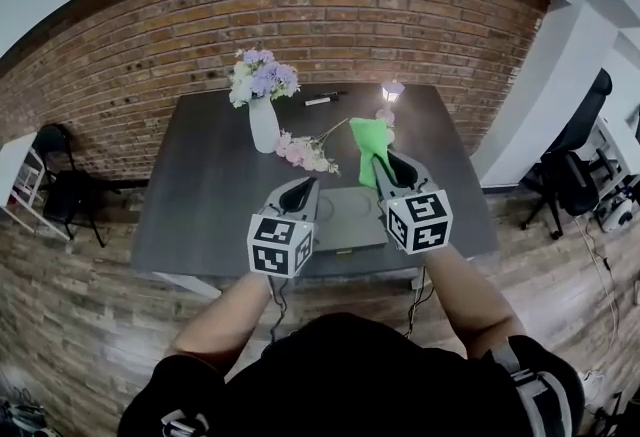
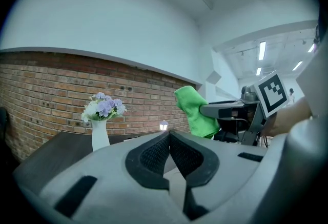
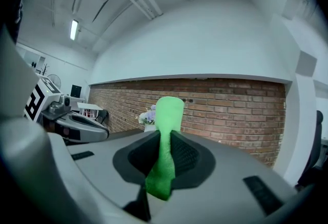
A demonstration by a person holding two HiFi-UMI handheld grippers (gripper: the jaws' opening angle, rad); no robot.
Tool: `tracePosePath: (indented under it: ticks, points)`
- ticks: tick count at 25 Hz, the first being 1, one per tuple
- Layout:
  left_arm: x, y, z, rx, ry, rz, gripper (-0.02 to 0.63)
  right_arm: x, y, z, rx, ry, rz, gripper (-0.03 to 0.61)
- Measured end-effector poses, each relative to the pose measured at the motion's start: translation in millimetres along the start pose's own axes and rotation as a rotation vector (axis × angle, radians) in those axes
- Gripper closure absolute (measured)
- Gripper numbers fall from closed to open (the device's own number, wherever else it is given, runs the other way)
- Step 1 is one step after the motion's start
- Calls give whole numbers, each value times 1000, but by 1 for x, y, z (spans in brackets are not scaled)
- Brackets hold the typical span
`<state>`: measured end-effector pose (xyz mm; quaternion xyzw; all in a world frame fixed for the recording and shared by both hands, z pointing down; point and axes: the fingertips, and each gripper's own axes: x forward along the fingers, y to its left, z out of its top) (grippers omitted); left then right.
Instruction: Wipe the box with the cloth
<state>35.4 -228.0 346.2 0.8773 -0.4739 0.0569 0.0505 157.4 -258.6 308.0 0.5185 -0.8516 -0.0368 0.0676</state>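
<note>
A flat grey box [image 1: 352,221] lies on the dark table [image 1: 210,185] near its front edge, partly hidden behind both grippers. My right gripper [image 1: 385,163] is raised above the box's right side and shut on a bright green cloth [image 1: 369,147]. In the right gripper view the cloth [image 3: 166,141] stands up between the jaws. My left gripper [image 1: 300,195] hovers over the box's left part, shut with nothing in it. In the left gripper view the left gripper [image 2: 169,136] points level, with the cloth [image 2: 195,113] and the right gripper to its right.
A white vase of purple and white flowers [image 1: 263,110] stands at the table's back middle, pink flowers [image 1: 305,150] lie beside it. A small lit lamp [image 1: 392,90] and a black pen [image 1: 322,100] sit near the far edge. Office chairs [image 1: 575,160] stand right, another chair [image 1: 60,175] left.
</note>
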Motion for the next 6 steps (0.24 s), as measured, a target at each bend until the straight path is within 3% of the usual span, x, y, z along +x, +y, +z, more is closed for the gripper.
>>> tracePosePath:
  ticks: [6]
  points:
    - [3,1,0,-7,-1,11,605,4,3,-5,9,7,22,522]
